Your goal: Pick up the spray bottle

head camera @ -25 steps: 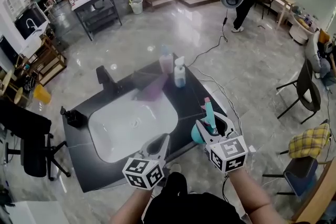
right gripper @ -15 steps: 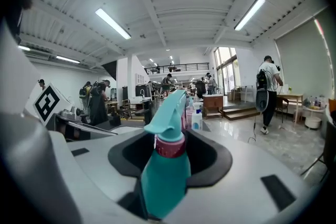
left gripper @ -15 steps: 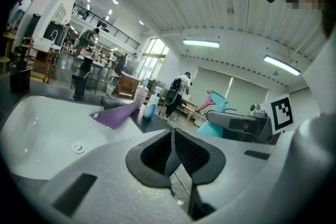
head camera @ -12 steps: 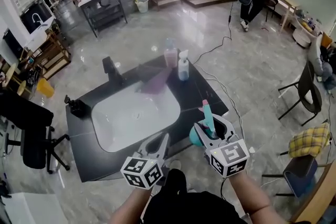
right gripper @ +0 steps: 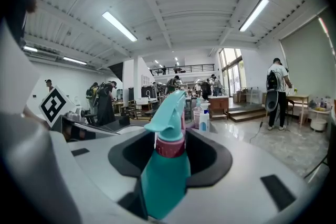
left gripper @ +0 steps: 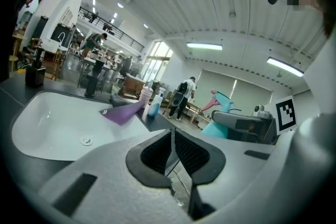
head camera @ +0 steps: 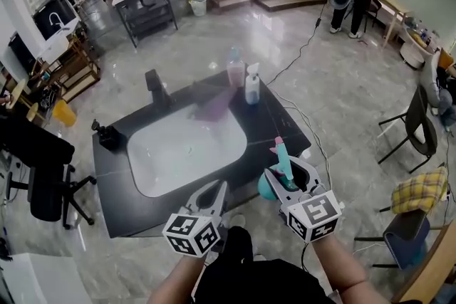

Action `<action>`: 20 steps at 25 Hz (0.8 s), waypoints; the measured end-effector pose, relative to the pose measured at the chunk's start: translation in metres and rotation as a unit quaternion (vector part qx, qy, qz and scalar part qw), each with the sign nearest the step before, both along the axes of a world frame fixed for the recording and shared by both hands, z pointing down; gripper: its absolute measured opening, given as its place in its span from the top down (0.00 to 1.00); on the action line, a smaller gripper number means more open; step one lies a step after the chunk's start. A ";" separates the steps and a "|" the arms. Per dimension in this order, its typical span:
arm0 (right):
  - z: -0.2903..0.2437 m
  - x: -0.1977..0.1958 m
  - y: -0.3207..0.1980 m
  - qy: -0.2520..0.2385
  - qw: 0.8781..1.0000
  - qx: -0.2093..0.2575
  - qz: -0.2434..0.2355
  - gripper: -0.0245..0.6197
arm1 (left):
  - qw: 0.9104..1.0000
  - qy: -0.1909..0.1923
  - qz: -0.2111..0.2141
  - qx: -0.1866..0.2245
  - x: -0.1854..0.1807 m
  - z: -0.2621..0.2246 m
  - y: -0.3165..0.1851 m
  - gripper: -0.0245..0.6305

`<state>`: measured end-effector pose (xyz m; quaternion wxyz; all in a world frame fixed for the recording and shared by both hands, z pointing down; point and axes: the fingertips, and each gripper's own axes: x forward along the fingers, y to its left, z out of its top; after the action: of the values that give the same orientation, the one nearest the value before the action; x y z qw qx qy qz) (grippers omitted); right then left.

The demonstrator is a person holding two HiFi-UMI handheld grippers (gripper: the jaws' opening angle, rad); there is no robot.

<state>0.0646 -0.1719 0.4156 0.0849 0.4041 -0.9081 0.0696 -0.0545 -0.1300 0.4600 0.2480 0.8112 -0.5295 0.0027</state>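
The spray bottle [head camera: 283, 161] is teal with a pink nozzle tip and a dark red collar. My right gripper [head camera: 289, 180] is shut on its body and holds it upright, off the counter's near right edge. In the right gripper view the bottle [right gripper: 164, 168] fills the gap between the jaws, spray head pointing away. My left gripper [head camera: 214, 196] hovers at the counter's front edge, its jaws pressed together with nothing in them; the left gripper view shows the pads [left gripper: 181, 152] meeting and the bottle [left gripper: 216, 127] off to the right.
A black counter [head camera: 274, 128] holds a white basin [head camera: 187, 149], a black faucet [head camera: 154, 85] and a purple cloth [head camera: 211, 107]. A pink bottle [head camera: 235, 67] and a white-blue bottle [head camera: 252, 85] stand at its far edge. A cable runs across the floor; chairs [head camera: 413, 126] stand at right.
The person's view has shifted, so the counter sits a little higher and further right in the picture. Both grippers drifted slightly with it; the right one keeps its hold on the bottle.
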 end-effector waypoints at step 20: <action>-0.015 0.002 0.017 -0.013 1.000 0.021 -0.003 0.70 | 1.000 0.003 -0.016 0.003 -0.003 -0.002 0.020 0.93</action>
<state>0.0663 -0.1553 0.4003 0.0643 0.4020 -0.9117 0.0553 -0.0572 -0.1104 0.4578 0.2472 0.8037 -0.5413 -0.0056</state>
